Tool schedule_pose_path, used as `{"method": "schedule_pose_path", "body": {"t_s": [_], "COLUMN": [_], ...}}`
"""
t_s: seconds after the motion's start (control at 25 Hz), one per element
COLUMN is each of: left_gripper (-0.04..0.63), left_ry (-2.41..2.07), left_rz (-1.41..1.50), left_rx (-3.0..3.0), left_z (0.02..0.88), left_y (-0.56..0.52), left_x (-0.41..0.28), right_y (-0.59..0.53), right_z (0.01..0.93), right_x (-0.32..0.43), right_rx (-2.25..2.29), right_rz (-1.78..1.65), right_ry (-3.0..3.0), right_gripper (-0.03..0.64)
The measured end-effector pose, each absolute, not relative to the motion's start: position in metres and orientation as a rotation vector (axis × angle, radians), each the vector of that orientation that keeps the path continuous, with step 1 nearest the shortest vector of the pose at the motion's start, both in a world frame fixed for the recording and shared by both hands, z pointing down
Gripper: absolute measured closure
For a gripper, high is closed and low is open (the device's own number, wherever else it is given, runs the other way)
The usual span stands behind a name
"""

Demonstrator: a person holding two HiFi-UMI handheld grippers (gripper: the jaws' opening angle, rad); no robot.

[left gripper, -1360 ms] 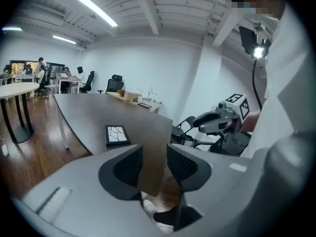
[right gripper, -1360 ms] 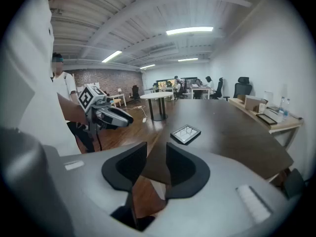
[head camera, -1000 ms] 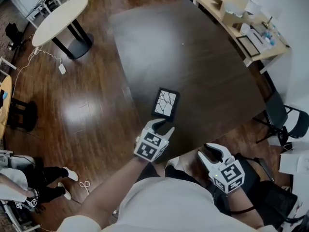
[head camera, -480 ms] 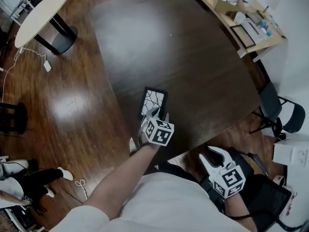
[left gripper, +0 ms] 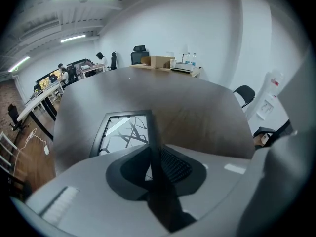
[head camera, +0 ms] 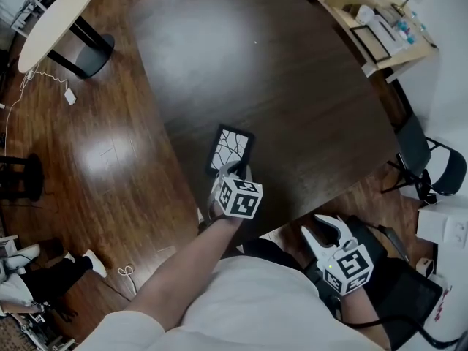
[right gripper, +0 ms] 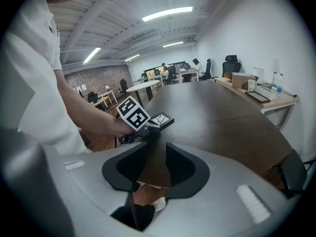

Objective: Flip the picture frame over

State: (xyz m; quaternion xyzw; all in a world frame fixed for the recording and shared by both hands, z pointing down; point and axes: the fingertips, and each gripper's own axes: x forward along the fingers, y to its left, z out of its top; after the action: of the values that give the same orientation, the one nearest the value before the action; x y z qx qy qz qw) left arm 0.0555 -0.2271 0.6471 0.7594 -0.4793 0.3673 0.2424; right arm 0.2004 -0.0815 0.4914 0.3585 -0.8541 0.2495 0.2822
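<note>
Closing L gripper [head camera: 232,171] jaws prob grip frame [head camera: 231,146] edge.

The left gripper [head camera: 234,170] has come forward and down, from just short of the picture frame [head camera: 232,147] onto its near edge; its jaws, wide apart before, have just been closing; now they pinch that edge between them.

The grey right gripper [right gripper: 156,147] gaped empty; beyond it, the marker-cubed left gripper [right gripper: 148,127] had just been closing on the black rectangular picture frame [right gripper: 163,119].
</note>
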Motion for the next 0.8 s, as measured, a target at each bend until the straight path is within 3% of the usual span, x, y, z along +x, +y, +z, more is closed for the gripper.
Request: {"method": "schedule_pose_path", "body": {"t_s": [0.44,0.8], "left_gripper": [0.533,0.532], "left_ry": [-1.149,-0.682], "left_rz": [0.700,0.045], "left_rx": [2.068,1.983], "left_z": [0.605,0.542], "left_y": [-0.220,-0.219], "left_x": [0.066,0.088], "right_y": [-0.087,-0.089], "right_z": [0.493,0.486], "right_x": [0.190,0.159], "right_rx": [0.967,1.028], "right_rz": [0.682,0.681], "right_ry": [-2.284,-2.255], "right_gripper": [0.495,0.495]}}
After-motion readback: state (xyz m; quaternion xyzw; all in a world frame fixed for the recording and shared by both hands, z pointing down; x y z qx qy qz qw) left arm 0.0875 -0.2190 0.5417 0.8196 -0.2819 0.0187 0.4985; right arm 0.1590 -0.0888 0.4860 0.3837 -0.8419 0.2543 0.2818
